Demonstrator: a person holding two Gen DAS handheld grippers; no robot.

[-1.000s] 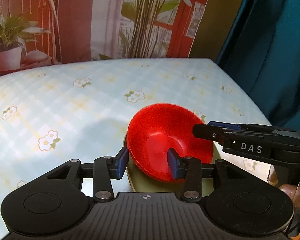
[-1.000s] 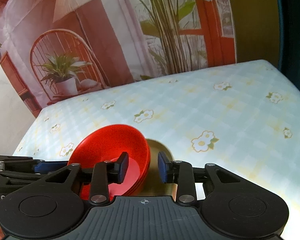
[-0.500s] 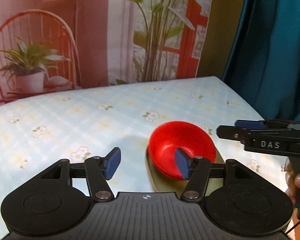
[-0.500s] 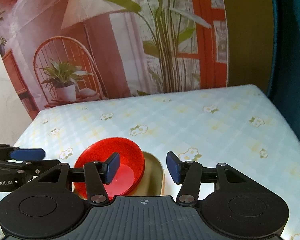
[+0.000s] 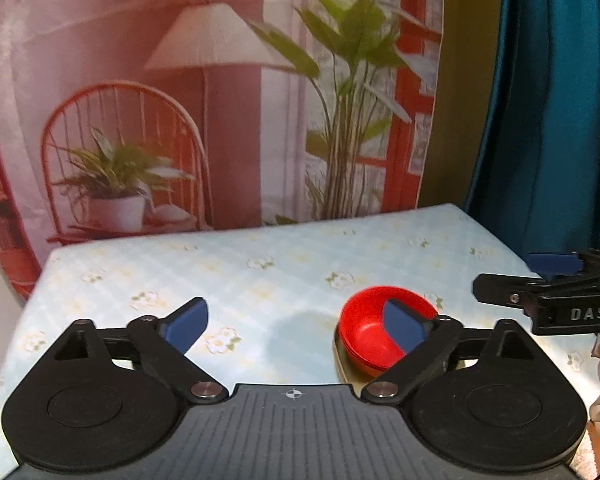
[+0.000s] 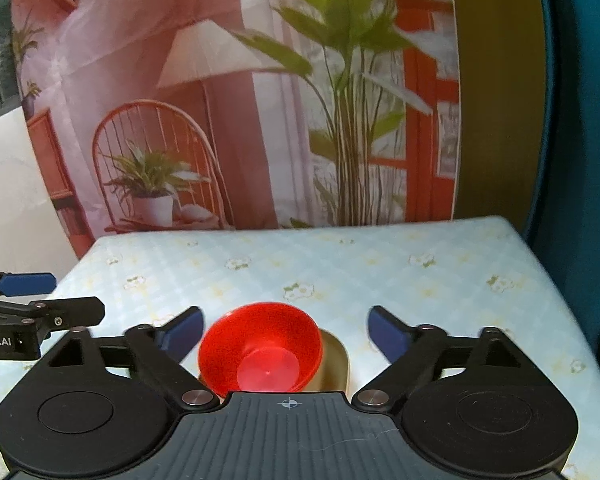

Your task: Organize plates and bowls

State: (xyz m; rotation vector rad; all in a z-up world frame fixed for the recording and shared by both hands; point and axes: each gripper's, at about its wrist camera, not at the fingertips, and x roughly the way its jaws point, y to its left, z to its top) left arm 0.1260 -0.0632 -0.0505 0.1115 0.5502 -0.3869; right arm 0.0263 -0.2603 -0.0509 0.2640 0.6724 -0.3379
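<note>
A red bowl (image 5: 370, 334) sits on an olive-gold plate (image 5: 342, 364) on the flowered tablecloth, low and right in the left wrist view. In the right wrist view the red bowl (image 6: 260, 350) and the plate (image 6: 334, 364) lie just ahead, between the fingers. My left gripper (image 5: 296, 322) is open wide and empty, raised above and behind the bowl; its right pad overlaps the bowl in view. My right gripper (image 6: 284, 330) is open wide and empty, above and behind the bowl. Each gripper shows at the edge of the other's view.
The table (image 5: 284, 264) has a pale blue checked cloth with small flowers. A printed backdrop (image 5: 204, 100) of a chair, lamp and plants stands behind it. A teal curtain (image 5: 556, 100) hangs at the right. The table's right edge (image 6: 548, 280) is close.
Both grippers have opened wide, let go of the bowl and plate and pulled back and up. The red bowl now rests on the plate and looks smaller and farther away.
</note>
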